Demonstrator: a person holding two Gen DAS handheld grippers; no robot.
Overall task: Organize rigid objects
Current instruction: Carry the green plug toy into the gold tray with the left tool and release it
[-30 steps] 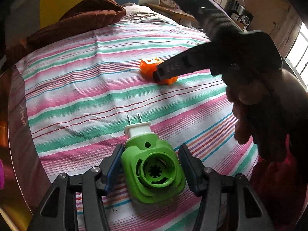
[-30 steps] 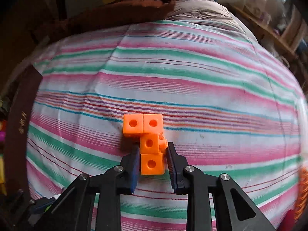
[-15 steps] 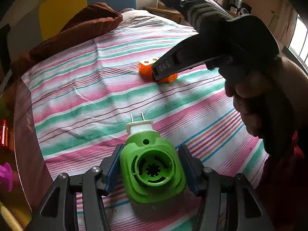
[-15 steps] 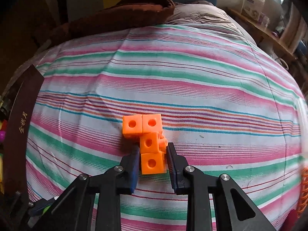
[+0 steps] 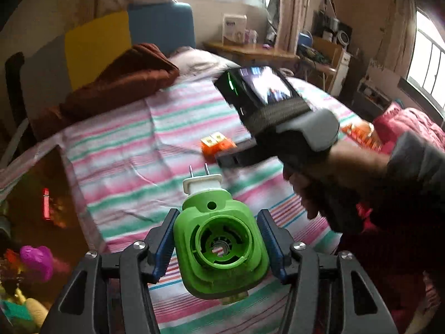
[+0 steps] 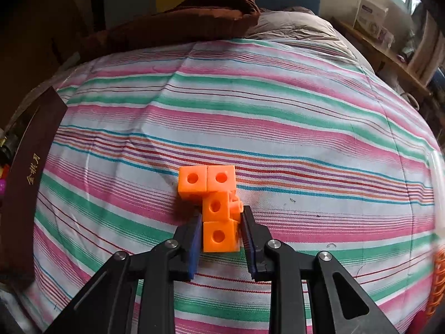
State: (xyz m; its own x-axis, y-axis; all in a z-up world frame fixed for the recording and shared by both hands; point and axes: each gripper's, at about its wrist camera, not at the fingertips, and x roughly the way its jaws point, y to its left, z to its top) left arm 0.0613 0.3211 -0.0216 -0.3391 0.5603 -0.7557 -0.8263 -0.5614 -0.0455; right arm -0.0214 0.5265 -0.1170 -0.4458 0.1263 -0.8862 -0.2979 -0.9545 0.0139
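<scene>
Lifted off the striped bedsheet (image 5: 172, 128) since the earlier frame, the green plug-in device (image 5: 219, 246) is now riding in the left claw (image 5: 218, 246), and the left wrist view is tilting up to take in the windows and the wooden desk (image 5: 250, 53) at the far wall. Both blue pads (image 5: 164, 243) are pressing against the green body's sides, so the left claw is gripping it, with the white two-pronged plug end pointing away from the camera.

Over on the right, the right claw (image 6: 221, 235) is sitting low on the bedsheet and clamping the nearest cube of the orange linked cubes (image 6: 214, 194), which are resting on the bed. In the left wrist view a person's hand (image 5: 328, 183) is holding that right claw, its tip covering part of the cubes. A brown blanket (image 6: 178, 22) is lying bunched at the head of the bed, and a dark red book (image 6: 25, 178) is lying at the sheet's left edge.
</scene>
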